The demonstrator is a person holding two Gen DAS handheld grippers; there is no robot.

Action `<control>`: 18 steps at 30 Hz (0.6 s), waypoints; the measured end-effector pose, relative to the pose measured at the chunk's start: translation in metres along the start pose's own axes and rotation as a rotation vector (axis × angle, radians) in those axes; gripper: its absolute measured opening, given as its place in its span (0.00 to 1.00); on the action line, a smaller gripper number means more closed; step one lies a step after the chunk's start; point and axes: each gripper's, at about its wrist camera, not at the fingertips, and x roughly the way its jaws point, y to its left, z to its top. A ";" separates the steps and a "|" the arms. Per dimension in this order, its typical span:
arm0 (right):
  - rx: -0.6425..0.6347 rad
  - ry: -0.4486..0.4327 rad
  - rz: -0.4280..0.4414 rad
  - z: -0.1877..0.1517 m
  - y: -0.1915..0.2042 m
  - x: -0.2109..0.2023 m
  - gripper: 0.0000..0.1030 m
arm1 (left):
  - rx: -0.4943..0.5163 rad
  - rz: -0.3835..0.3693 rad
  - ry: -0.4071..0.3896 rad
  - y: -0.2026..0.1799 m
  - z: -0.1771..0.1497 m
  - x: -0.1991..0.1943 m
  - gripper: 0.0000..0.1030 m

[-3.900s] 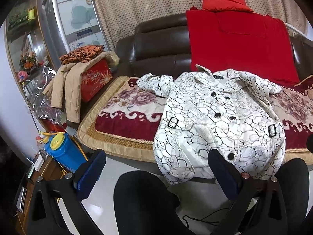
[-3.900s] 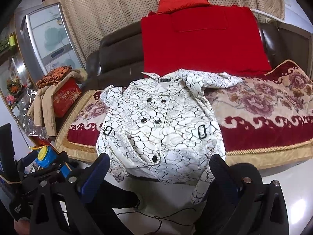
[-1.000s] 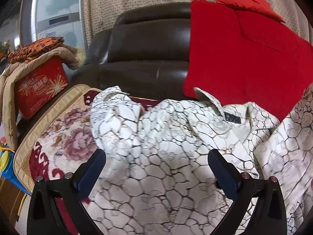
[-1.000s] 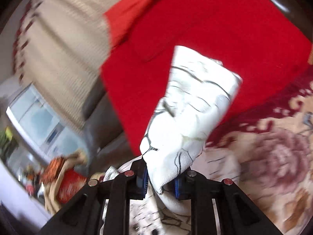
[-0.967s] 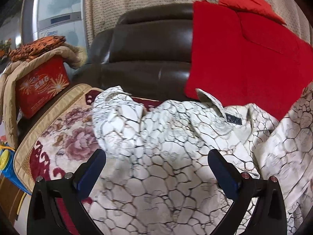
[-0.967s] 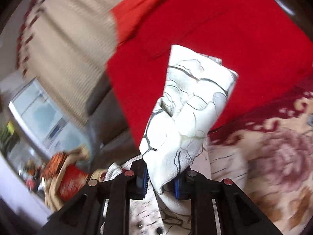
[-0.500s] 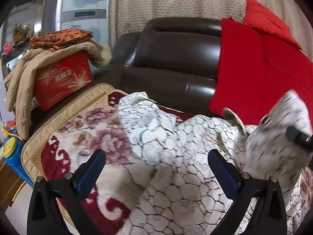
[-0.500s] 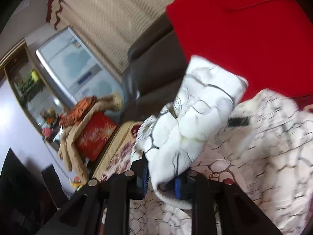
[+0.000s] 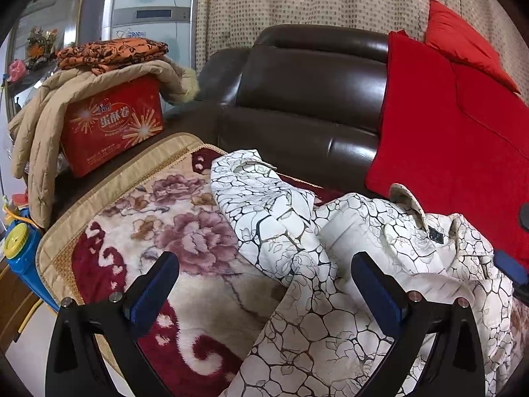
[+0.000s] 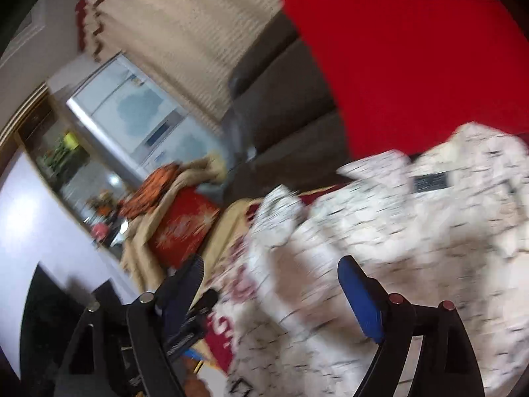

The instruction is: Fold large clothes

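Note:
A white coat [image 9: 347, 281] with a black crackle print lies face up on the floral blanket [image 9: 158, 218] of a dark leather sofa [image 9: 314, 99]. Its left sleeve [image 9: 261, 198] is bunched beside the body, and its collar with a dark label [image 9: 436, 235] points toward the sofa back. My left gripper [image 9: 264, 284] is open and empty, hovering just above the coat's left shoulder. The right wrist view is blurred; there my right gripper [image 10: 271, 287] is open and empty above the coat [image 10: 396, 231]. A tip of the right gripper [image 9: 510, 264] shows at the left wrist view's right edge.
A red blanket [image 9: 463, 139] and red cushion [image 9: 463, 43] drape the sofa back. A red box [image 9: 109, 125] under a beige jacket [image 9: 49, 115] and folded orange cloth [image 9: 109, 49] sits on the left end. A blue and yellow container [image 9: 20, 251] stands on the floor at left.
My right gripper has opened and let go of the coat's right sleeve, which now lies folded across the coat. The left gripper has drawn back and stays open.

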 end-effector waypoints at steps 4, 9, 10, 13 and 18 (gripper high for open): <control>0.058 -0.033 -0.156 0.012 -0.036 -0.024 0.75 | -0.024 -0.029 0.030 0.005 0.001 0.007 1.00; 0.060 0.035 -0.468 0.024 -0.080 -0.038 0.75 | -0.059 -0.139 0.203 0.007 -0.004 0.046 1.00; 0.087 0.057 -0.532 0.026 -0.096 -0.041 0.75 | -0.060 -0.152 0.234 0.006 -0.005 0.056 1.00; 0.130 0.076 -0.654 0.031 -0.128 -0.050 0.75 | -0.073 -0.188 0.282 0.004 -0.010 0.077 1.00; 0.159 0.123 -0.634 0.036 -0.153 -0.064 0.76 | -0.059 -0.273 0.291 -0.011 -0.012 0.087 0.51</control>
